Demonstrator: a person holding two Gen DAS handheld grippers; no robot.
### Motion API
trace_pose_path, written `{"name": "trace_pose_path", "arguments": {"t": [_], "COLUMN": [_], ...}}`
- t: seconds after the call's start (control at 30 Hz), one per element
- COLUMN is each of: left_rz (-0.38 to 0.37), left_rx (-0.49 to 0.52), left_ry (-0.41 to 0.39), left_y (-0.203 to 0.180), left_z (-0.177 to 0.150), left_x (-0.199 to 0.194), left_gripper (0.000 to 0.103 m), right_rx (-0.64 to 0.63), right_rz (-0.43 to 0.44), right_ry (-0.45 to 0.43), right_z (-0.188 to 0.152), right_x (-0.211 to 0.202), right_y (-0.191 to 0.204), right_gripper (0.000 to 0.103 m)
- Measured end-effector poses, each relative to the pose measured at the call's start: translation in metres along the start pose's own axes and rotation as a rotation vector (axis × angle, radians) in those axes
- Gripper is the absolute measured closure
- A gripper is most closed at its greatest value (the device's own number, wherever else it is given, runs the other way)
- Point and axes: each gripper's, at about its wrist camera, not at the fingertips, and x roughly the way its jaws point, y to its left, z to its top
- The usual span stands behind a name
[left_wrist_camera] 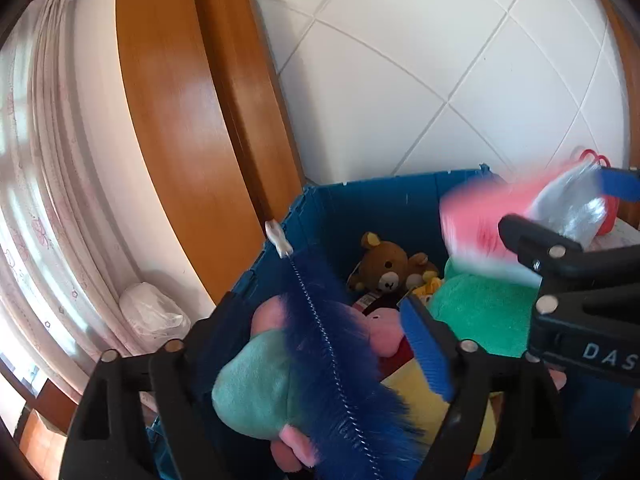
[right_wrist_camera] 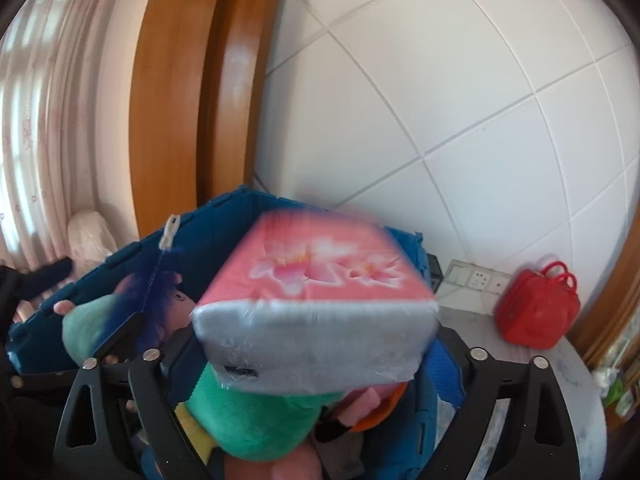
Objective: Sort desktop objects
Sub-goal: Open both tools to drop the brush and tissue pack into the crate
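The left claw (left_wrist_camera: 316, 312) is being held released over a blue crate (left_wrist_camera: 360, 200), its jaws standing wide apart. A blue bottle brush (left_wrist_camera: 340, 360) is being seen between them – its twisted wire stem running from under the claw out ahead to a white tip (left_wrist_camera: 277, 240) at the crate's rim – and neither pad is being pressed against it. Beneath the brush, a teal plush (left_wrist_camera: 256, 384) is lying low between the jaws. Further ahead of the claw, inside the crate, a brown teddy bear (left_wrist_camera: 388, 268) is being shown on its back, with a pink plush (left_wrist_camera: 384, 328) just beside the right finger's blue pad (left_wrist_camera: 424, 344). To the right of that finger, a green plush (left_wrist_camera: 480, 308) is being pressed against the other toys.

The right claw (right_wrist_camera: 312, 340) is being held over the same crate, to the right of the left one, with its jaws spread as wide as they go. A pink tissue pack (right_wrist_camera: 320, 304) in clear wrap is being seen between them, blurred – no pad is visibly being pressed on it, so the claw is being read as released. Under the pack the green plush is lying. Well to the right of this claw, a red bag (right_wrist_camera: 536, 308) is being carried upright by the desk (right_wrist_camera: 560, 380).
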Motion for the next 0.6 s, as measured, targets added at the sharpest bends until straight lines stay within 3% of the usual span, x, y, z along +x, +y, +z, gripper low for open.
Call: {"name": "trace_pose_path", "arguments": {"t": [0.1, 0.33, 0.6], "left_rz": [-0.001, 0.001, -0.008], "left_rx": [-0.009, -0.071, -0.167], "left_ry": [-0.012, -0.08, -0.137], "left_y": [0.0, 0.003, -0.001], "left_z": [-0.002, -0.011, -0.03], "left_x": [-0.01, -0.054, -0.102], "left_gripper": [0.019, 0.002, 0.001], "right_rx": [0.024, 0.062, 0.059], "right_rz": [-0.013, 0.015, 0.019], "right_ry": [-0.015, -0.045, -0.093], "right_z": [-0.004, -0.013, -0.047], "right_x": [-0.007, -0.04, -0.096], "right_y": [-0.009, -0.026, -0.052], "right_gripper": [0.0, 0.0, 0.0]}}
